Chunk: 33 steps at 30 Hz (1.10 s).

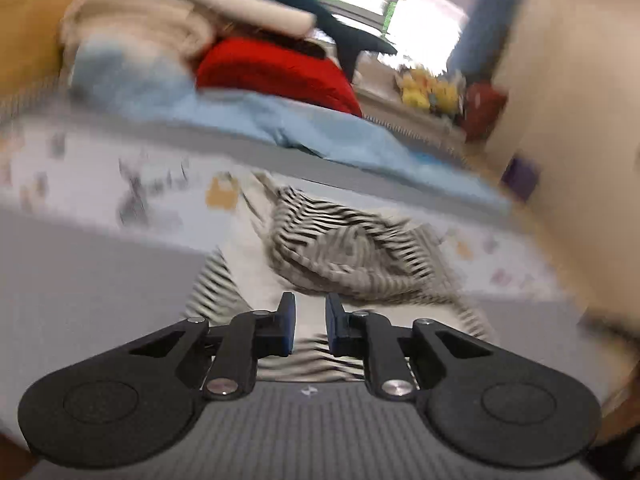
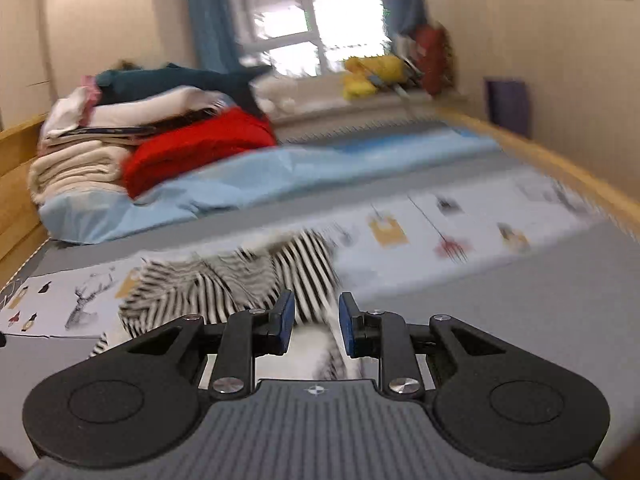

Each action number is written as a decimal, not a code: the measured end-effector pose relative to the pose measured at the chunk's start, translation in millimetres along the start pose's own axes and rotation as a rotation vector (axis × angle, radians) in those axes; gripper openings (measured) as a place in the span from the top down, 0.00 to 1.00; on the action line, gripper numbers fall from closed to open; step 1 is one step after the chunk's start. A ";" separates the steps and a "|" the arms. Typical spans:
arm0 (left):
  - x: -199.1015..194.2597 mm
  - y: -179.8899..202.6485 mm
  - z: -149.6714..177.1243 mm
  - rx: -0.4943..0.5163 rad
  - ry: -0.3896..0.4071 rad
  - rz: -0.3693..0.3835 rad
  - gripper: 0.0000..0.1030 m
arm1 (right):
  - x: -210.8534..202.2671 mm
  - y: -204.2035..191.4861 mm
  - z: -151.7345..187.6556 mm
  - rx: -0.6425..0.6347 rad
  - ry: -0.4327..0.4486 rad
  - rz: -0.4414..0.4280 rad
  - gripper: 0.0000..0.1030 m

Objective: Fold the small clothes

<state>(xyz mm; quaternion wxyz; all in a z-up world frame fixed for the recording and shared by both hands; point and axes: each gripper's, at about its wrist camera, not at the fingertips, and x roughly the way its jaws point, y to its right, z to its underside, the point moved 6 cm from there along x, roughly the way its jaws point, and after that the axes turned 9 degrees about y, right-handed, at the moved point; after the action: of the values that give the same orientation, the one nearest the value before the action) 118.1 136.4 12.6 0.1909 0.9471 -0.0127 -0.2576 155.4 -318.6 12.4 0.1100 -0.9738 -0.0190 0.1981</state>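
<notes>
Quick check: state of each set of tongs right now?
Left tongs: open, a gap shows between the pads, striped garment beneath, not gripped.
Right tongs: open, over the same striped garment, holding nothing.

No readable text, label, brand or number shows in either wrist view; both are blurred.

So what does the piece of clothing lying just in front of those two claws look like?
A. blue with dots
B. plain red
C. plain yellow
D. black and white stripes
D: the striped garment crumpled on the bed ahead of the right gripper and the left gripper shows black and white stripes; the red fabric sits farther back in the pile.
</notes>
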 end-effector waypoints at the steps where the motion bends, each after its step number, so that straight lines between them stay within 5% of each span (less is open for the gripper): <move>1: -1.9 -4.7 5.6 -0.059 -0.014 0.013 0.83 | -6.8 7.0 5.3 0.048 -0.005 0.000 0.74; 4: -1.1 -10.1 23.1 -0.153 -0.075 0.004 0.83 | -19.4 20.2 22.1 0.129 -0.007 0.014 0.74; 17: -26.6 -0.5 24.8 -0.062 -0.059 -0.021 0.83 | -30.5 18.4 56.1 0.077 -0.124 -0.048 0.74; 21: -26.2 -27.1 38.5 -0.094 -0.039 -0.023 0.83 | -25.8 18.6 58.3 0.075 -0.142 -0.039 0.74; 29: 10.7 -64.1 53.3 -0.217 -0.154 -0.186 0.83 | 7.1 14.1 84.9 0.017 -0.278 0.019 0.74; 33: 28.5 -76.8 60.6 -0.251 -0.201 -0.272 0.72 | 24.8 19.8 104.3 0.037 -0.381 0.068 0.74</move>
<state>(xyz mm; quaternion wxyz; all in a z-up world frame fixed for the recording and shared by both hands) 107.2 182.6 -77.6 0.2688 0.8785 0.1284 -0.3735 137.5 -314.3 -95.1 0.1153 -0.9166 -0.0031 0.3829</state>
